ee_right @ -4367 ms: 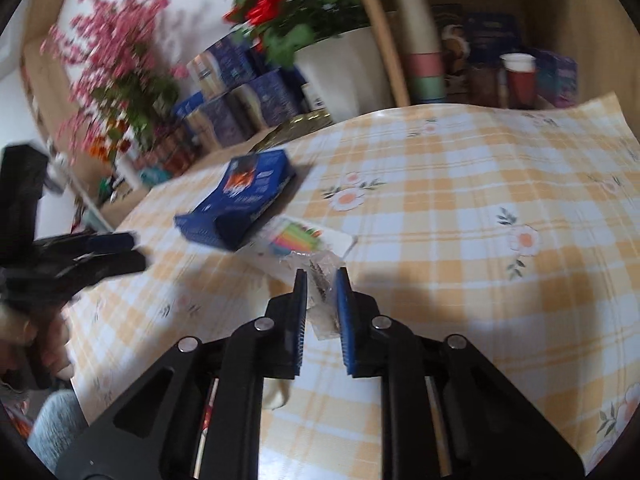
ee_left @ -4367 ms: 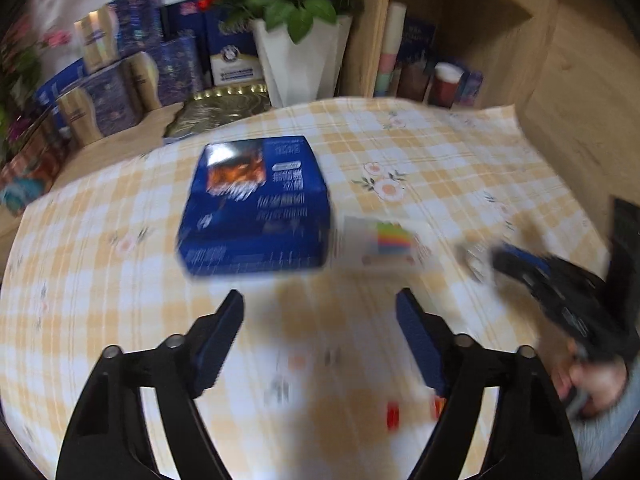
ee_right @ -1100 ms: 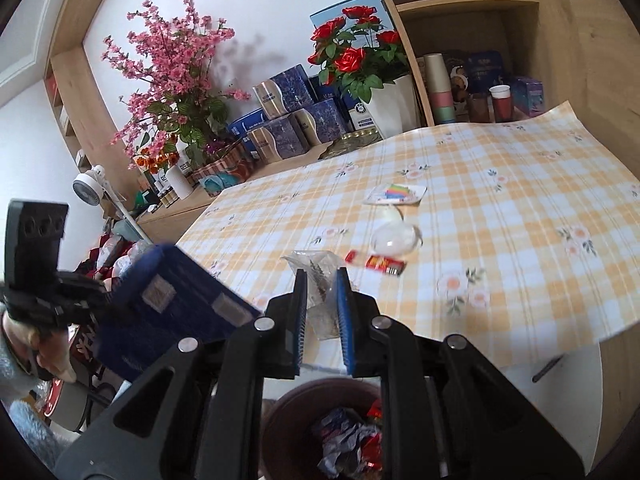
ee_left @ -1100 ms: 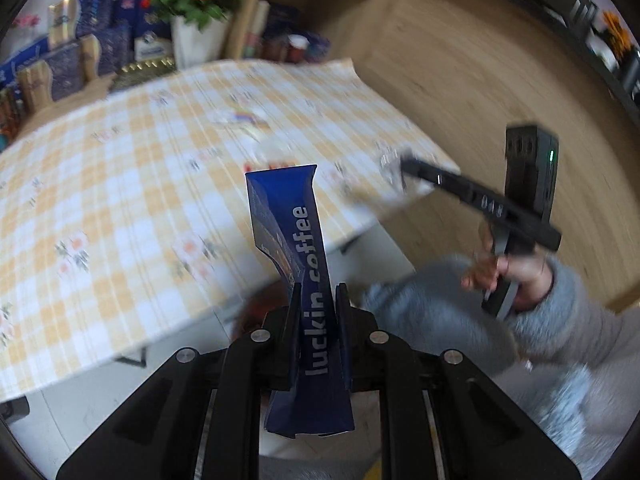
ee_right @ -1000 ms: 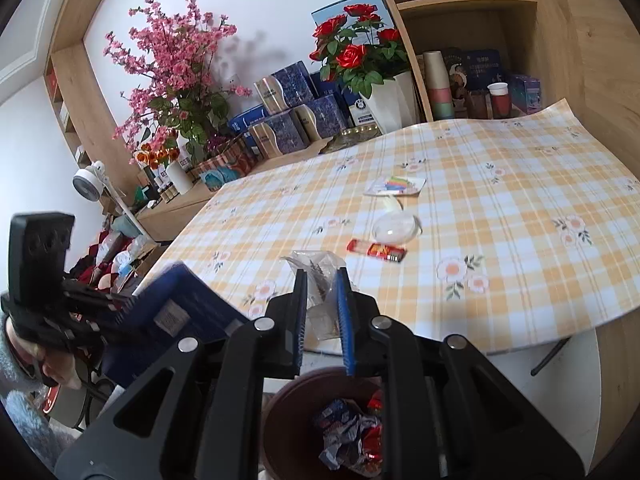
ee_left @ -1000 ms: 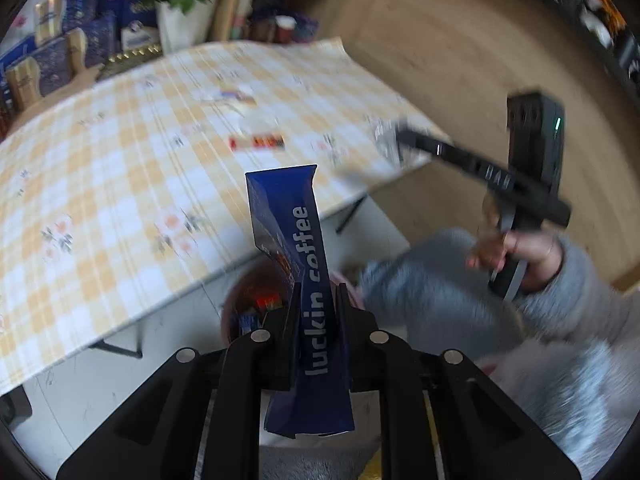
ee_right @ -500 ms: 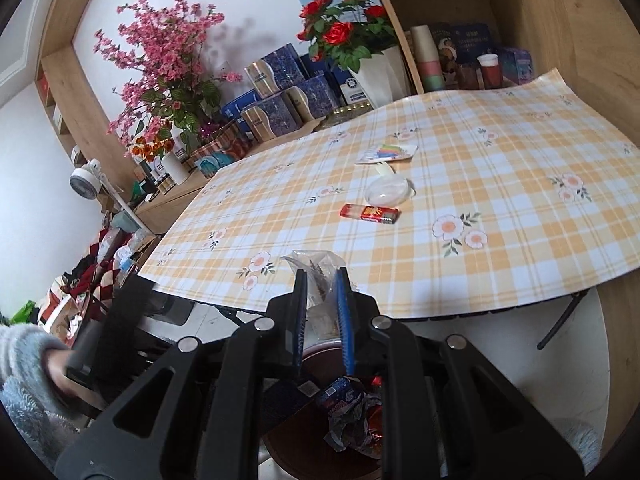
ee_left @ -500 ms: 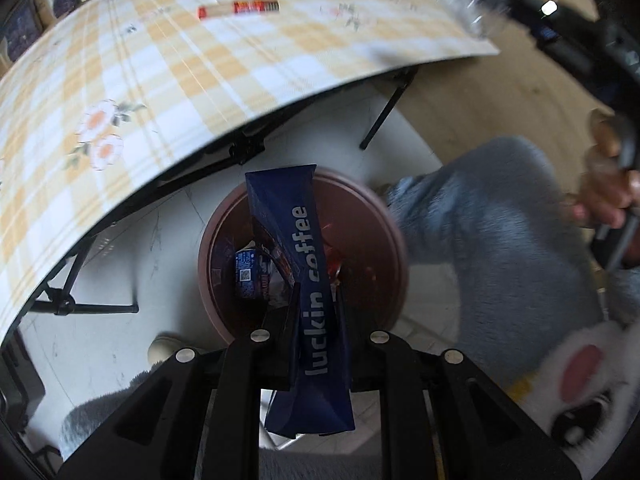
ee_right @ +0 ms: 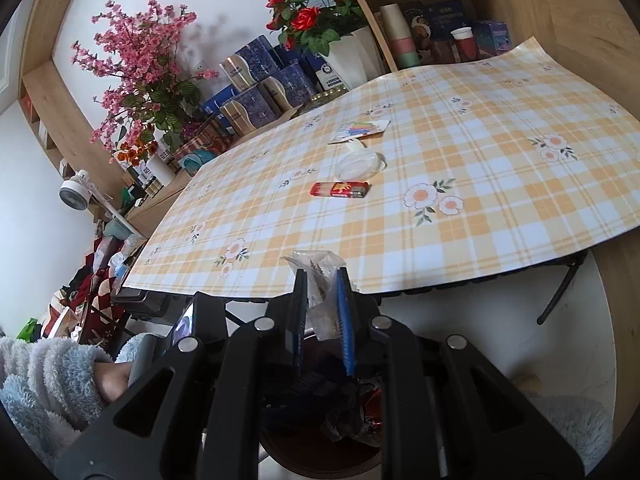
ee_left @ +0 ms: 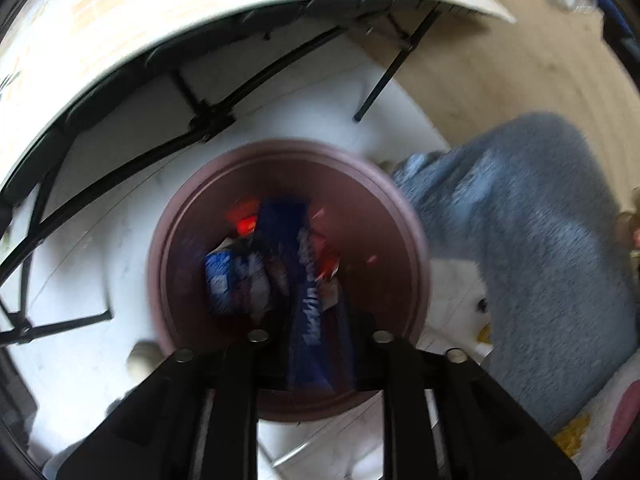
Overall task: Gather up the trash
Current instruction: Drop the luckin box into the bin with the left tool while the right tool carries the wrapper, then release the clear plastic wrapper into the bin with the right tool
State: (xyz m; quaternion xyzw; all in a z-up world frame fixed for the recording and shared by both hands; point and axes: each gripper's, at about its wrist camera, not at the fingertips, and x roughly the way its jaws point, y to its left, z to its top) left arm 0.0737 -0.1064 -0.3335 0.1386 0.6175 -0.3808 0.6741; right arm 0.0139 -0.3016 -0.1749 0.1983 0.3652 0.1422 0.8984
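In the left wrist view my left gripper [ee_left: 316, 320] hangs straight over the round brown trash bin [ee_left: 408, 240]. Its jaws stand wider apart than the blue coffee box [ee_left: 316, 312], which is blurred and tilted between them, pointing down into the bin among other wrappers. In the right wrist view my right gripper [ee_right: 322, 300] is shut on a crumpled clear plastic wrapper [ee_right: 318, 276], held above the bin [ee_right: 320, 452] at the table's near edge. On the table lie a red snack packet [ee_right: 340, 189], a clear lid [ee_right: 356, 166] and a rainbow card [ee_right: 360, 128].
The checked tablecloth table [ee_right: 480, 168] stands over the bin on black folding legs [ee_left: 384, 76]. Vases of flowers [ee_right: 316, 16] and blue boxes [ee_right: 260, 92] line the back. The person's grey-blue fleece leg [ee_left: 532, 248] is right of the bin.
My left gripper went from the table down over the bin, and its jaws have spread off the coffee box, which now slips downward. My right gripper stays shut on the wrapper, lower near the bin.
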